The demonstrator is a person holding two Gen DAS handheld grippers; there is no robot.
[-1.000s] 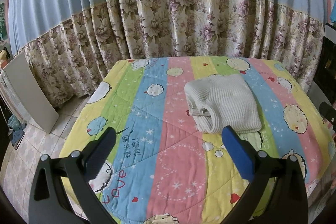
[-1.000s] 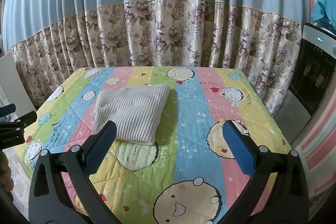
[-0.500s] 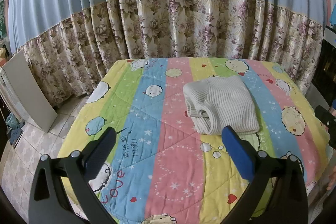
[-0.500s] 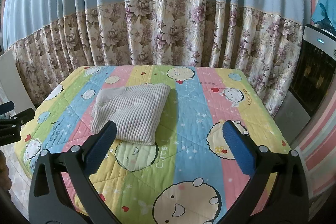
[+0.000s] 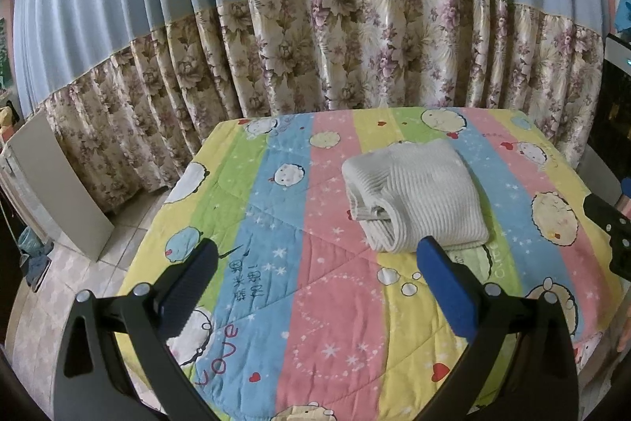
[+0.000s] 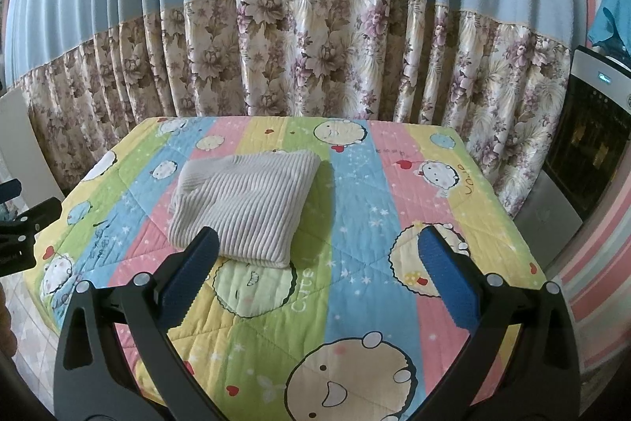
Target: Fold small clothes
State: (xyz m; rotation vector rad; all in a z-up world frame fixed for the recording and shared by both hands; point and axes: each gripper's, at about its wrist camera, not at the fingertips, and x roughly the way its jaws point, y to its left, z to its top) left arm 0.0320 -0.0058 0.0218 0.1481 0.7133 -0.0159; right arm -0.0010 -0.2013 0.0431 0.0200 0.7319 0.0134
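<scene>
Knit garment lies folded on quilt. Left gripper and right gripper wide open, empty. Folding looks done; next: retreat.

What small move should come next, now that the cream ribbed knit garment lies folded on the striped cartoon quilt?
Probably pull both grippers back. The cream ribbed knit garment already lies as a compact folded bundle on the striped cartoon quilt, and the left gripper and right gripper have open, empty jaws, apart from it.
</scene>
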